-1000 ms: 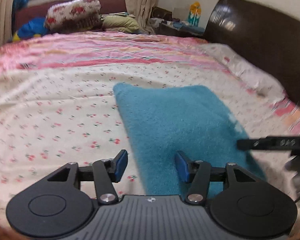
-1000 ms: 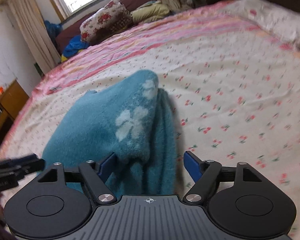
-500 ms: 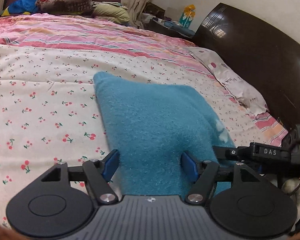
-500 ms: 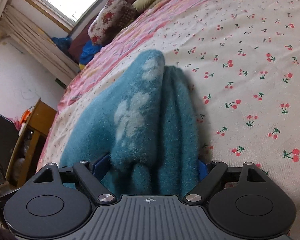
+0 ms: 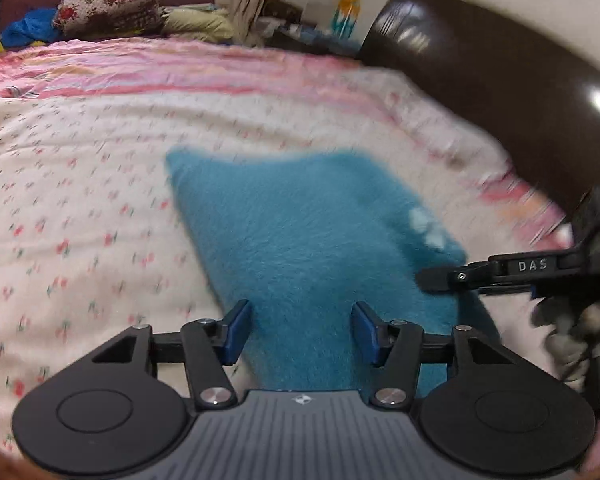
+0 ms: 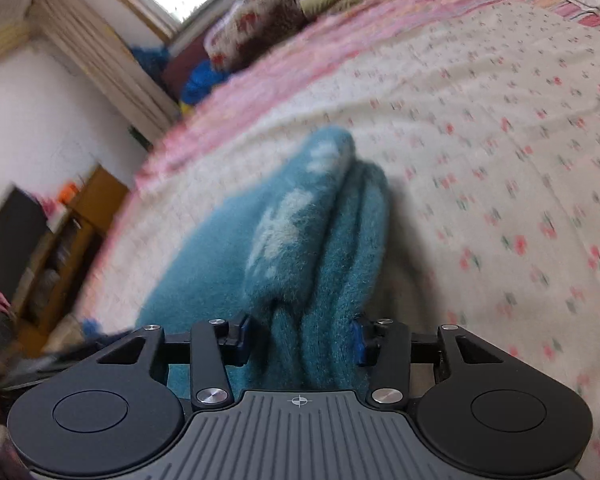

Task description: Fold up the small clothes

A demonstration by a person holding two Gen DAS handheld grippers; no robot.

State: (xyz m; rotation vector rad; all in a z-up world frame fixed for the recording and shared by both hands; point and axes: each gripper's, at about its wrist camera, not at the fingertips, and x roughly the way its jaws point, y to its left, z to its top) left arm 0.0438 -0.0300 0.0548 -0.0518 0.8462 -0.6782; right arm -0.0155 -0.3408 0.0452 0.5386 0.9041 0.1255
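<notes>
A fluffy teal garment (image 5: 300, 240) with white flower marks lies folded on the cherry-print bedsheet (image 5: 80, 200). My left gripper (image 5: 300, 332) has its jaws apart around the garment's near edge, with cloth between the blue pads. My right gripper (image 6: 300, 338) has its pads pressed on the bunched layers of the garment (image 6: 312, 260) at its near end. The right gripper also shows in the left wrist view (image 5: 500, 276), at the garment's right edge.
A dark wooden headboard (image 5: 500, 100) runs along the right of the bed. Pillows and folded bedding (image 5: 108, 4) lie at the far end under a window. A wooden cabinet (image 6: 68, 240) stands left of the bed.
My right gripper has closed from wide open onto the garment's bunched end. My left gripper moved forward until the garment's edge sat between its open pads. Both views now blur with motion.
</notes>
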